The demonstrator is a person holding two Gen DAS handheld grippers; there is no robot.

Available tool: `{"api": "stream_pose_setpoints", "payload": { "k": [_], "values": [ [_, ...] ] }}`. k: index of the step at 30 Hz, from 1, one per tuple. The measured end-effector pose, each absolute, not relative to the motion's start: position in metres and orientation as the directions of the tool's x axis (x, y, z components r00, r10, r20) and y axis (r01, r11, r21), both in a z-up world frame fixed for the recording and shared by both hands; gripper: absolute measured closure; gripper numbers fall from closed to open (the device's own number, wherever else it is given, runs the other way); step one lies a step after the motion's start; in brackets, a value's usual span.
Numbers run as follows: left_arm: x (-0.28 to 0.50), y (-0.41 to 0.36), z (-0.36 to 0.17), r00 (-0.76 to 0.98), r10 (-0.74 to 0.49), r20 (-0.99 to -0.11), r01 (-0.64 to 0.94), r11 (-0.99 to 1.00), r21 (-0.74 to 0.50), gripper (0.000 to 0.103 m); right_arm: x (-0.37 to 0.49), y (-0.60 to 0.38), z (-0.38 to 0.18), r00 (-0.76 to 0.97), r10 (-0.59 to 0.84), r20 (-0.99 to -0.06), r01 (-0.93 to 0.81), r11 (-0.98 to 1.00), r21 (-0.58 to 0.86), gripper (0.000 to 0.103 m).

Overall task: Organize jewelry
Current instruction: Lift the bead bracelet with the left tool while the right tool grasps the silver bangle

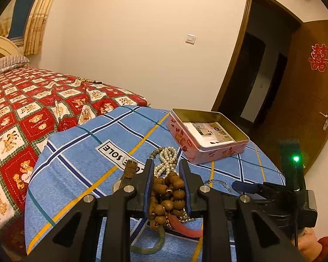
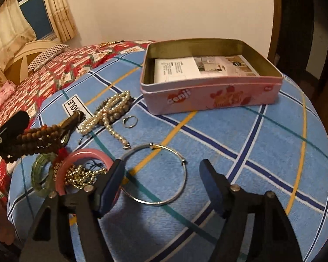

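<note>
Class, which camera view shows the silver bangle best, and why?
The right wrist view: the silver bangle lies whole on the blue cloth, between the open right tool's fingers. The left wrist view shows only a thin arc of it beside that tool's finger.

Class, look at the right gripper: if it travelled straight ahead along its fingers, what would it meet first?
Probably the silver bangle lying on the blue checked cloth, between and just ahead of the open right gripper. The pink tin lies farther on; depth is uncertain.
</note>
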State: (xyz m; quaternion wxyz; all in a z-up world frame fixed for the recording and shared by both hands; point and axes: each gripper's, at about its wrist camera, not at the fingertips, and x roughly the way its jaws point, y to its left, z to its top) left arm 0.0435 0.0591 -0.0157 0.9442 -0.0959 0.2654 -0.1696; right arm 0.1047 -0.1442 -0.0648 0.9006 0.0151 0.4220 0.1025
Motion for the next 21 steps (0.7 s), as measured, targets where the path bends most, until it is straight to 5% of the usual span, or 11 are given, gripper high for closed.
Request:
{"api": "stream_pose_setpoints", "payload": {
  "k": [3,6,10,21],
  "values": [
    [0.043,0.058,-0.016,0.803,-0.368,-0.470,0.272,0.926,-0.260,0.079,0.103,-0.141,-0.065,0.626,0.140,-0.767,-0.161,0.986,0.048,0.042],
    [0.042,0.056,-0.015,0.805,-0.364,-0.469,0.272,0.928,-0.254,0.079,0.100,-0.142,-0.064,0.628,0.164,-0.761,-0.182,0.981,0.061,0.044],
    [0.043,0.057,-0.015,0.804,-0.363,-0.471,0.267,0.928,-0.259,0.079,0.093,-0.143,-0.059,0.645,0.224,-0.731,-0.201,0.972,0.121,0.027],
    [0.043,0.057,-0.016,0.801,-0.362,-0.477,0.266,0.929,-0.258,0.079,0.100,-0.121,-0.068,0.604,0.194,-0.773,-0.262,0.964,0.037,0.024]
  ]
}}
